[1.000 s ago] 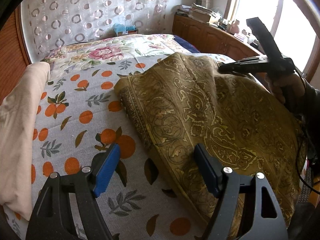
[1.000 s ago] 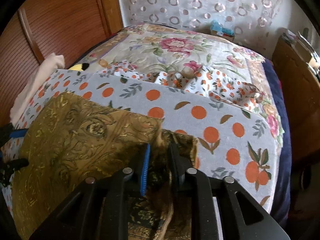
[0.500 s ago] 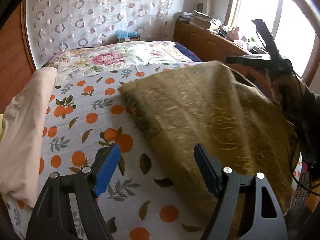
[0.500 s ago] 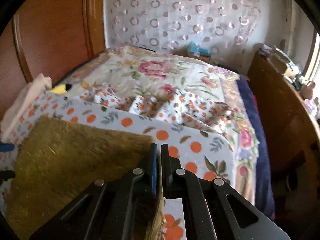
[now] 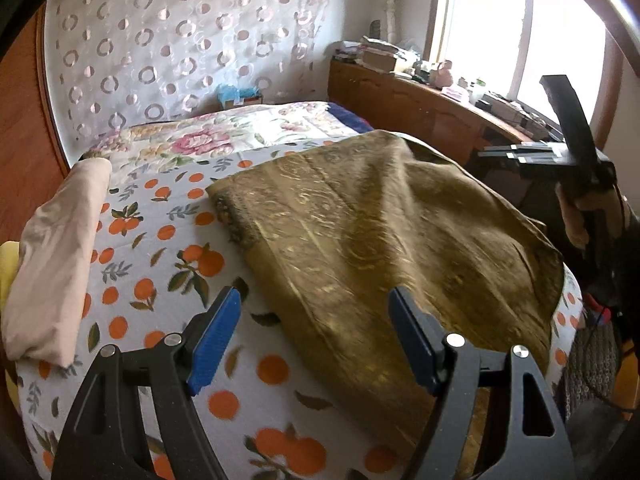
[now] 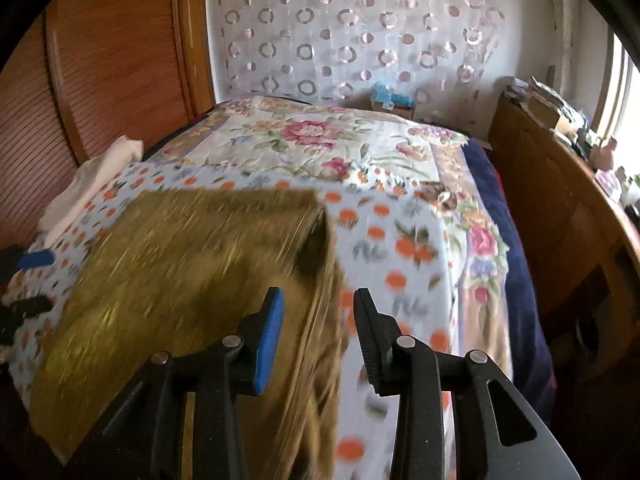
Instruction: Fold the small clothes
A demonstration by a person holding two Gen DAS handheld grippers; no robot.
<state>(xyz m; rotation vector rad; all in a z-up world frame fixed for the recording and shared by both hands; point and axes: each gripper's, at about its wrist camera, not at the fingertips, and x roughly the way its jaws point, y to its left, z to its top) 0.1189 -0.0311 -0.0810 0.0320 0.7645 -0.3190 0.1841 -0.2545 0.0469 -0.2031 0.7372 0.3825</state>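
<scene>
Olive-gold patterned cloth (image 5: 384, 240) lies folded across the frame's middle on the orange-print bedspread (image 5: 160, 248), so let the opening right gripper (image 6: 318, 320), apparently letting it go, clear it while the left gripper (image 5: 314, 320), gaping empty, smooths.

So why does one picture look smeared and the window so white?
Right wrist view: the gold cloth and orange-print sheet streak with motion blur, while the right gripper, jaws opening with cloth between them, stays sharp. Left wrist view: the window is blown out white by daylight, and the fisheye lens bends the room's edges.
</scene>
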